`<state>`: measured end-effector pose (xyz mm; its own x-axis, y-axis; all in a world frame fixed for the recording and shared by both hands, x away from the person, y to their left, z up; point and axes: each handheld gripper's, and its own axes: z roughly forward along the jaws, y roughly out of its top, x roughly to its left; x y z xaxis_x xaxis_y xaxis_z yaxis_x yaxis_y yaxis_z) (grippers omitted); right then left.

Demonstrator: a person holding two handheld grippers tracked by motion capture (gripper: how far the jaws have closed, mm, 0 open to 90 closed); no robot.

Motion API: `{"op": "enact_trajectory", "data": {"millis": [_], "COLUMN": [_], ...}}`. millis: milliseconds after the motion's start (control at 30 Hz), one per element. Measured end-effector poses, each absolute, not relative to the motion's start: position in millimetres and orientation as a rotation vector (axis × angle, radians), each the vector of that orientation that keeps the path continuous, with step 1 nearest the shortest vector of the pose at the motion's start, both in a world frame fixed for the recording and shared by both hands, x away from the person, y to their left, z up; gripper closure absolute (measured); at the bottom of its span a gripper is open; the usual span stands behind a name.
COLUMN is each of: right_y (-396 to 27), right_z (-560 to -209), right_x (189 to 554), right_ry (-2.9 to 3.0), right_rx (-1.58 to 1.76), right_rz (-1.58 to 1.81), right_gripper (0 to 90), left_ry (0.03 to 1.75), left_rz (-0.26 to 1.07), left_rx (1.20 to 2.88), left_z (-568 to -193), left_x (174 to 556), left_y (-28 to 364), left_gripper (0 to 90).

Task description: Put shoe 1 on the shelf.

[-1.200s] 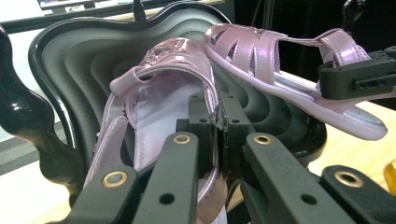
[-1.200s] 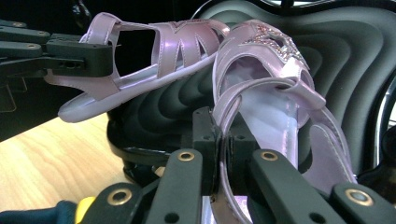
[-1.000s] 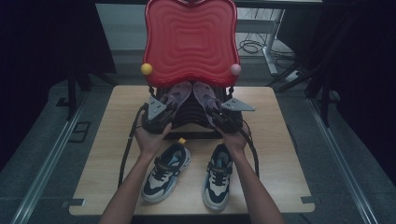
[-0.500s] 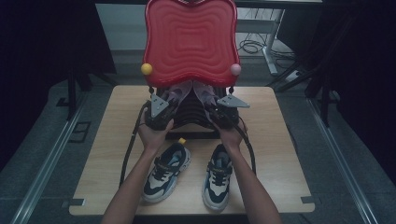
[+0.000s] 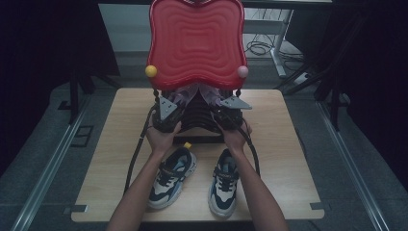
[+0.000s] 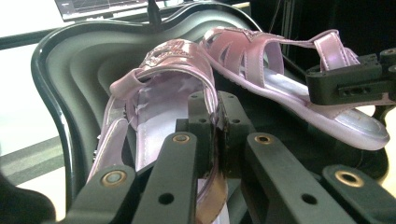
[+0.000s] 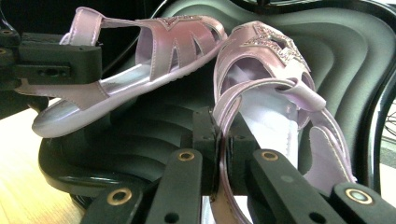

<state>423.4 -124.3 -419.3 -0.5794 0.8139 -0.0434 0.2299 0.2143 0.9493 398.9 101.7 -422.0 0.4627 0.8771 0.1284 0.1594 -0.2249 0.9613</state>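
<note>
A glossy red case lid with rippled concentric ridges carries one yellow knob and one pink knob. Shiny lilac sandals with glittery star fronts lie on the black ridged case lining. Navy, white and grey sneakers show yellow trim.

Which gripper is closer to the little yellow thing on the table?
Left. The left hand-held gripper is just above and left of the yellow thing; the right hand-held gripper sits farther off, up to its right.

Dim room: light wooden surface on grey floor, metal floor rail at left, cables beyond.
</note>
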Motion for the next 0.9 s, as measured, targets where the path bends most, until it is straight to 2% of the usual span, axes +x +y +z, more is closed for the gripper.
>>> {"op": "enact_trajectory", "data": {"millis": [400, 567, 700, 767, 900], "right_y": [-120.4, -116.4, -116.4, -117.7, -121.0], "right_z": [-422.6, -429.7, -429.4, -427.7, -425.0], "right_x": [427.1, 430.6, 430.9, 429.8, 426.1], "right_ry": [2.008, 2.074, 2.091, 2.105, 2.11], "right_rx": [0.94, 0.932, 0.934, 0.933, 0.948], "right_rz": [1.314, 1.253, 1.249, 1.252, 1.284], "right_gripper": [83.6, 79.3, 72.2, 67.5, 62.2], "left_ry": [0.886, 0.891, 0.885, 0.874, 0.869], "left_rz": [0.875, 0.844, 0.822, 0.814, 0.797], "left_rx": [1.721, 1.755, 1.763, 1.765, 1.766], "left_z": [-430.9, -437.3, -438.9, -436.3, -433.1], "left_x": [400.1, 400.5, 400.1, 397.8, 394.9], "left_y": [97.0, 95.8, 95.1, 95.2, 96.9], "left_gripper": [84.8, 83.2, 78.0, 70.5, 65.3]}}
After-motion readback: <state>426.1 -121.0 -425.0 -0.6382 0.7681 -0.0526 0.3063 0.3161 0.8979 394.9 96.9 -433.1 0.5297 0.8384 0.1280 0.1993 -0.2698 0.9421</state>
